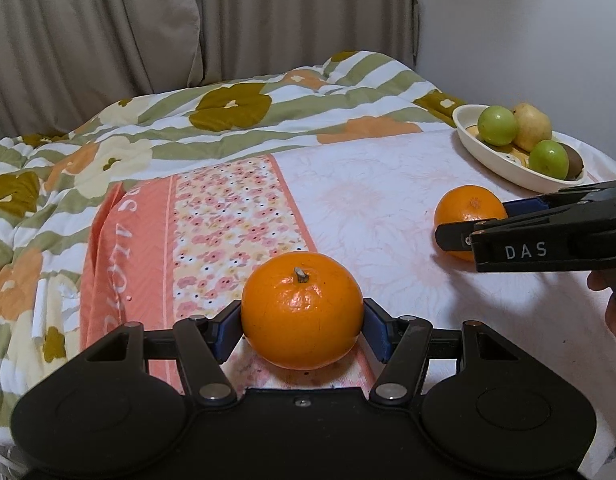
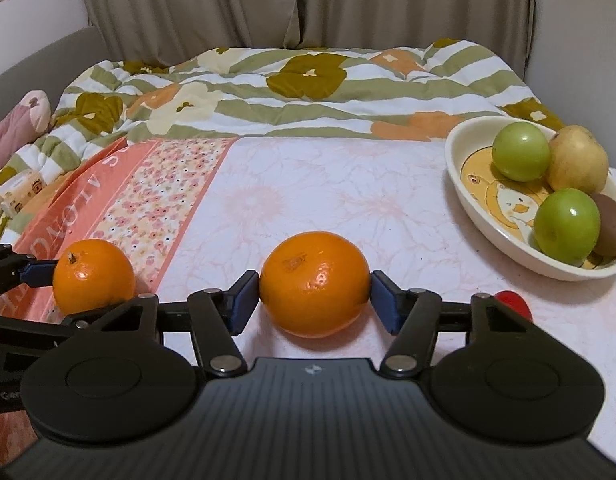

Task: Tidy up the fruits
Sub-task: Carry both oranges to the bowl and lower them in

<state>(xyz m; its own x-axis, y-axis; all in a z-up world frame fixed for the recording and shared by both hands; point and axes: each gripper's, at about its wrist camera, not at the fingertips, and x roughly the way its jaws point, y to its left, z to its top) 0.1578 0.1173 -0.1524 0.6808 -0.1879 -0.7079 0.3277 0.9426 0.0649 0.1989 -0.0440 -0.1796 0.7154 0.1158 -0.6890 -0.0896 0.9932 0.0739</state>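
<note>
**Two oranges, one in each claw**

Left claw (image 1: pixel 301 330) has its blue pads pressed on a glossy stemmed orange (image 1: pixel 301 312) sitting on the bed sheet (image 1: pixel 372 200). Right claw (image 2: pixel 315 300) is clamped on the second orange (image 2: pixel 315 284), also on the sheet. The white bowl (image 2: pixel 468 200) nearby holds two green apples (image 2: pixel 520 151), a yellowish pear (image 2: pixel 578 160) and a kiwi (image 2: pixel 612 226). "DAS" is printed on the right claw's side.
</note>
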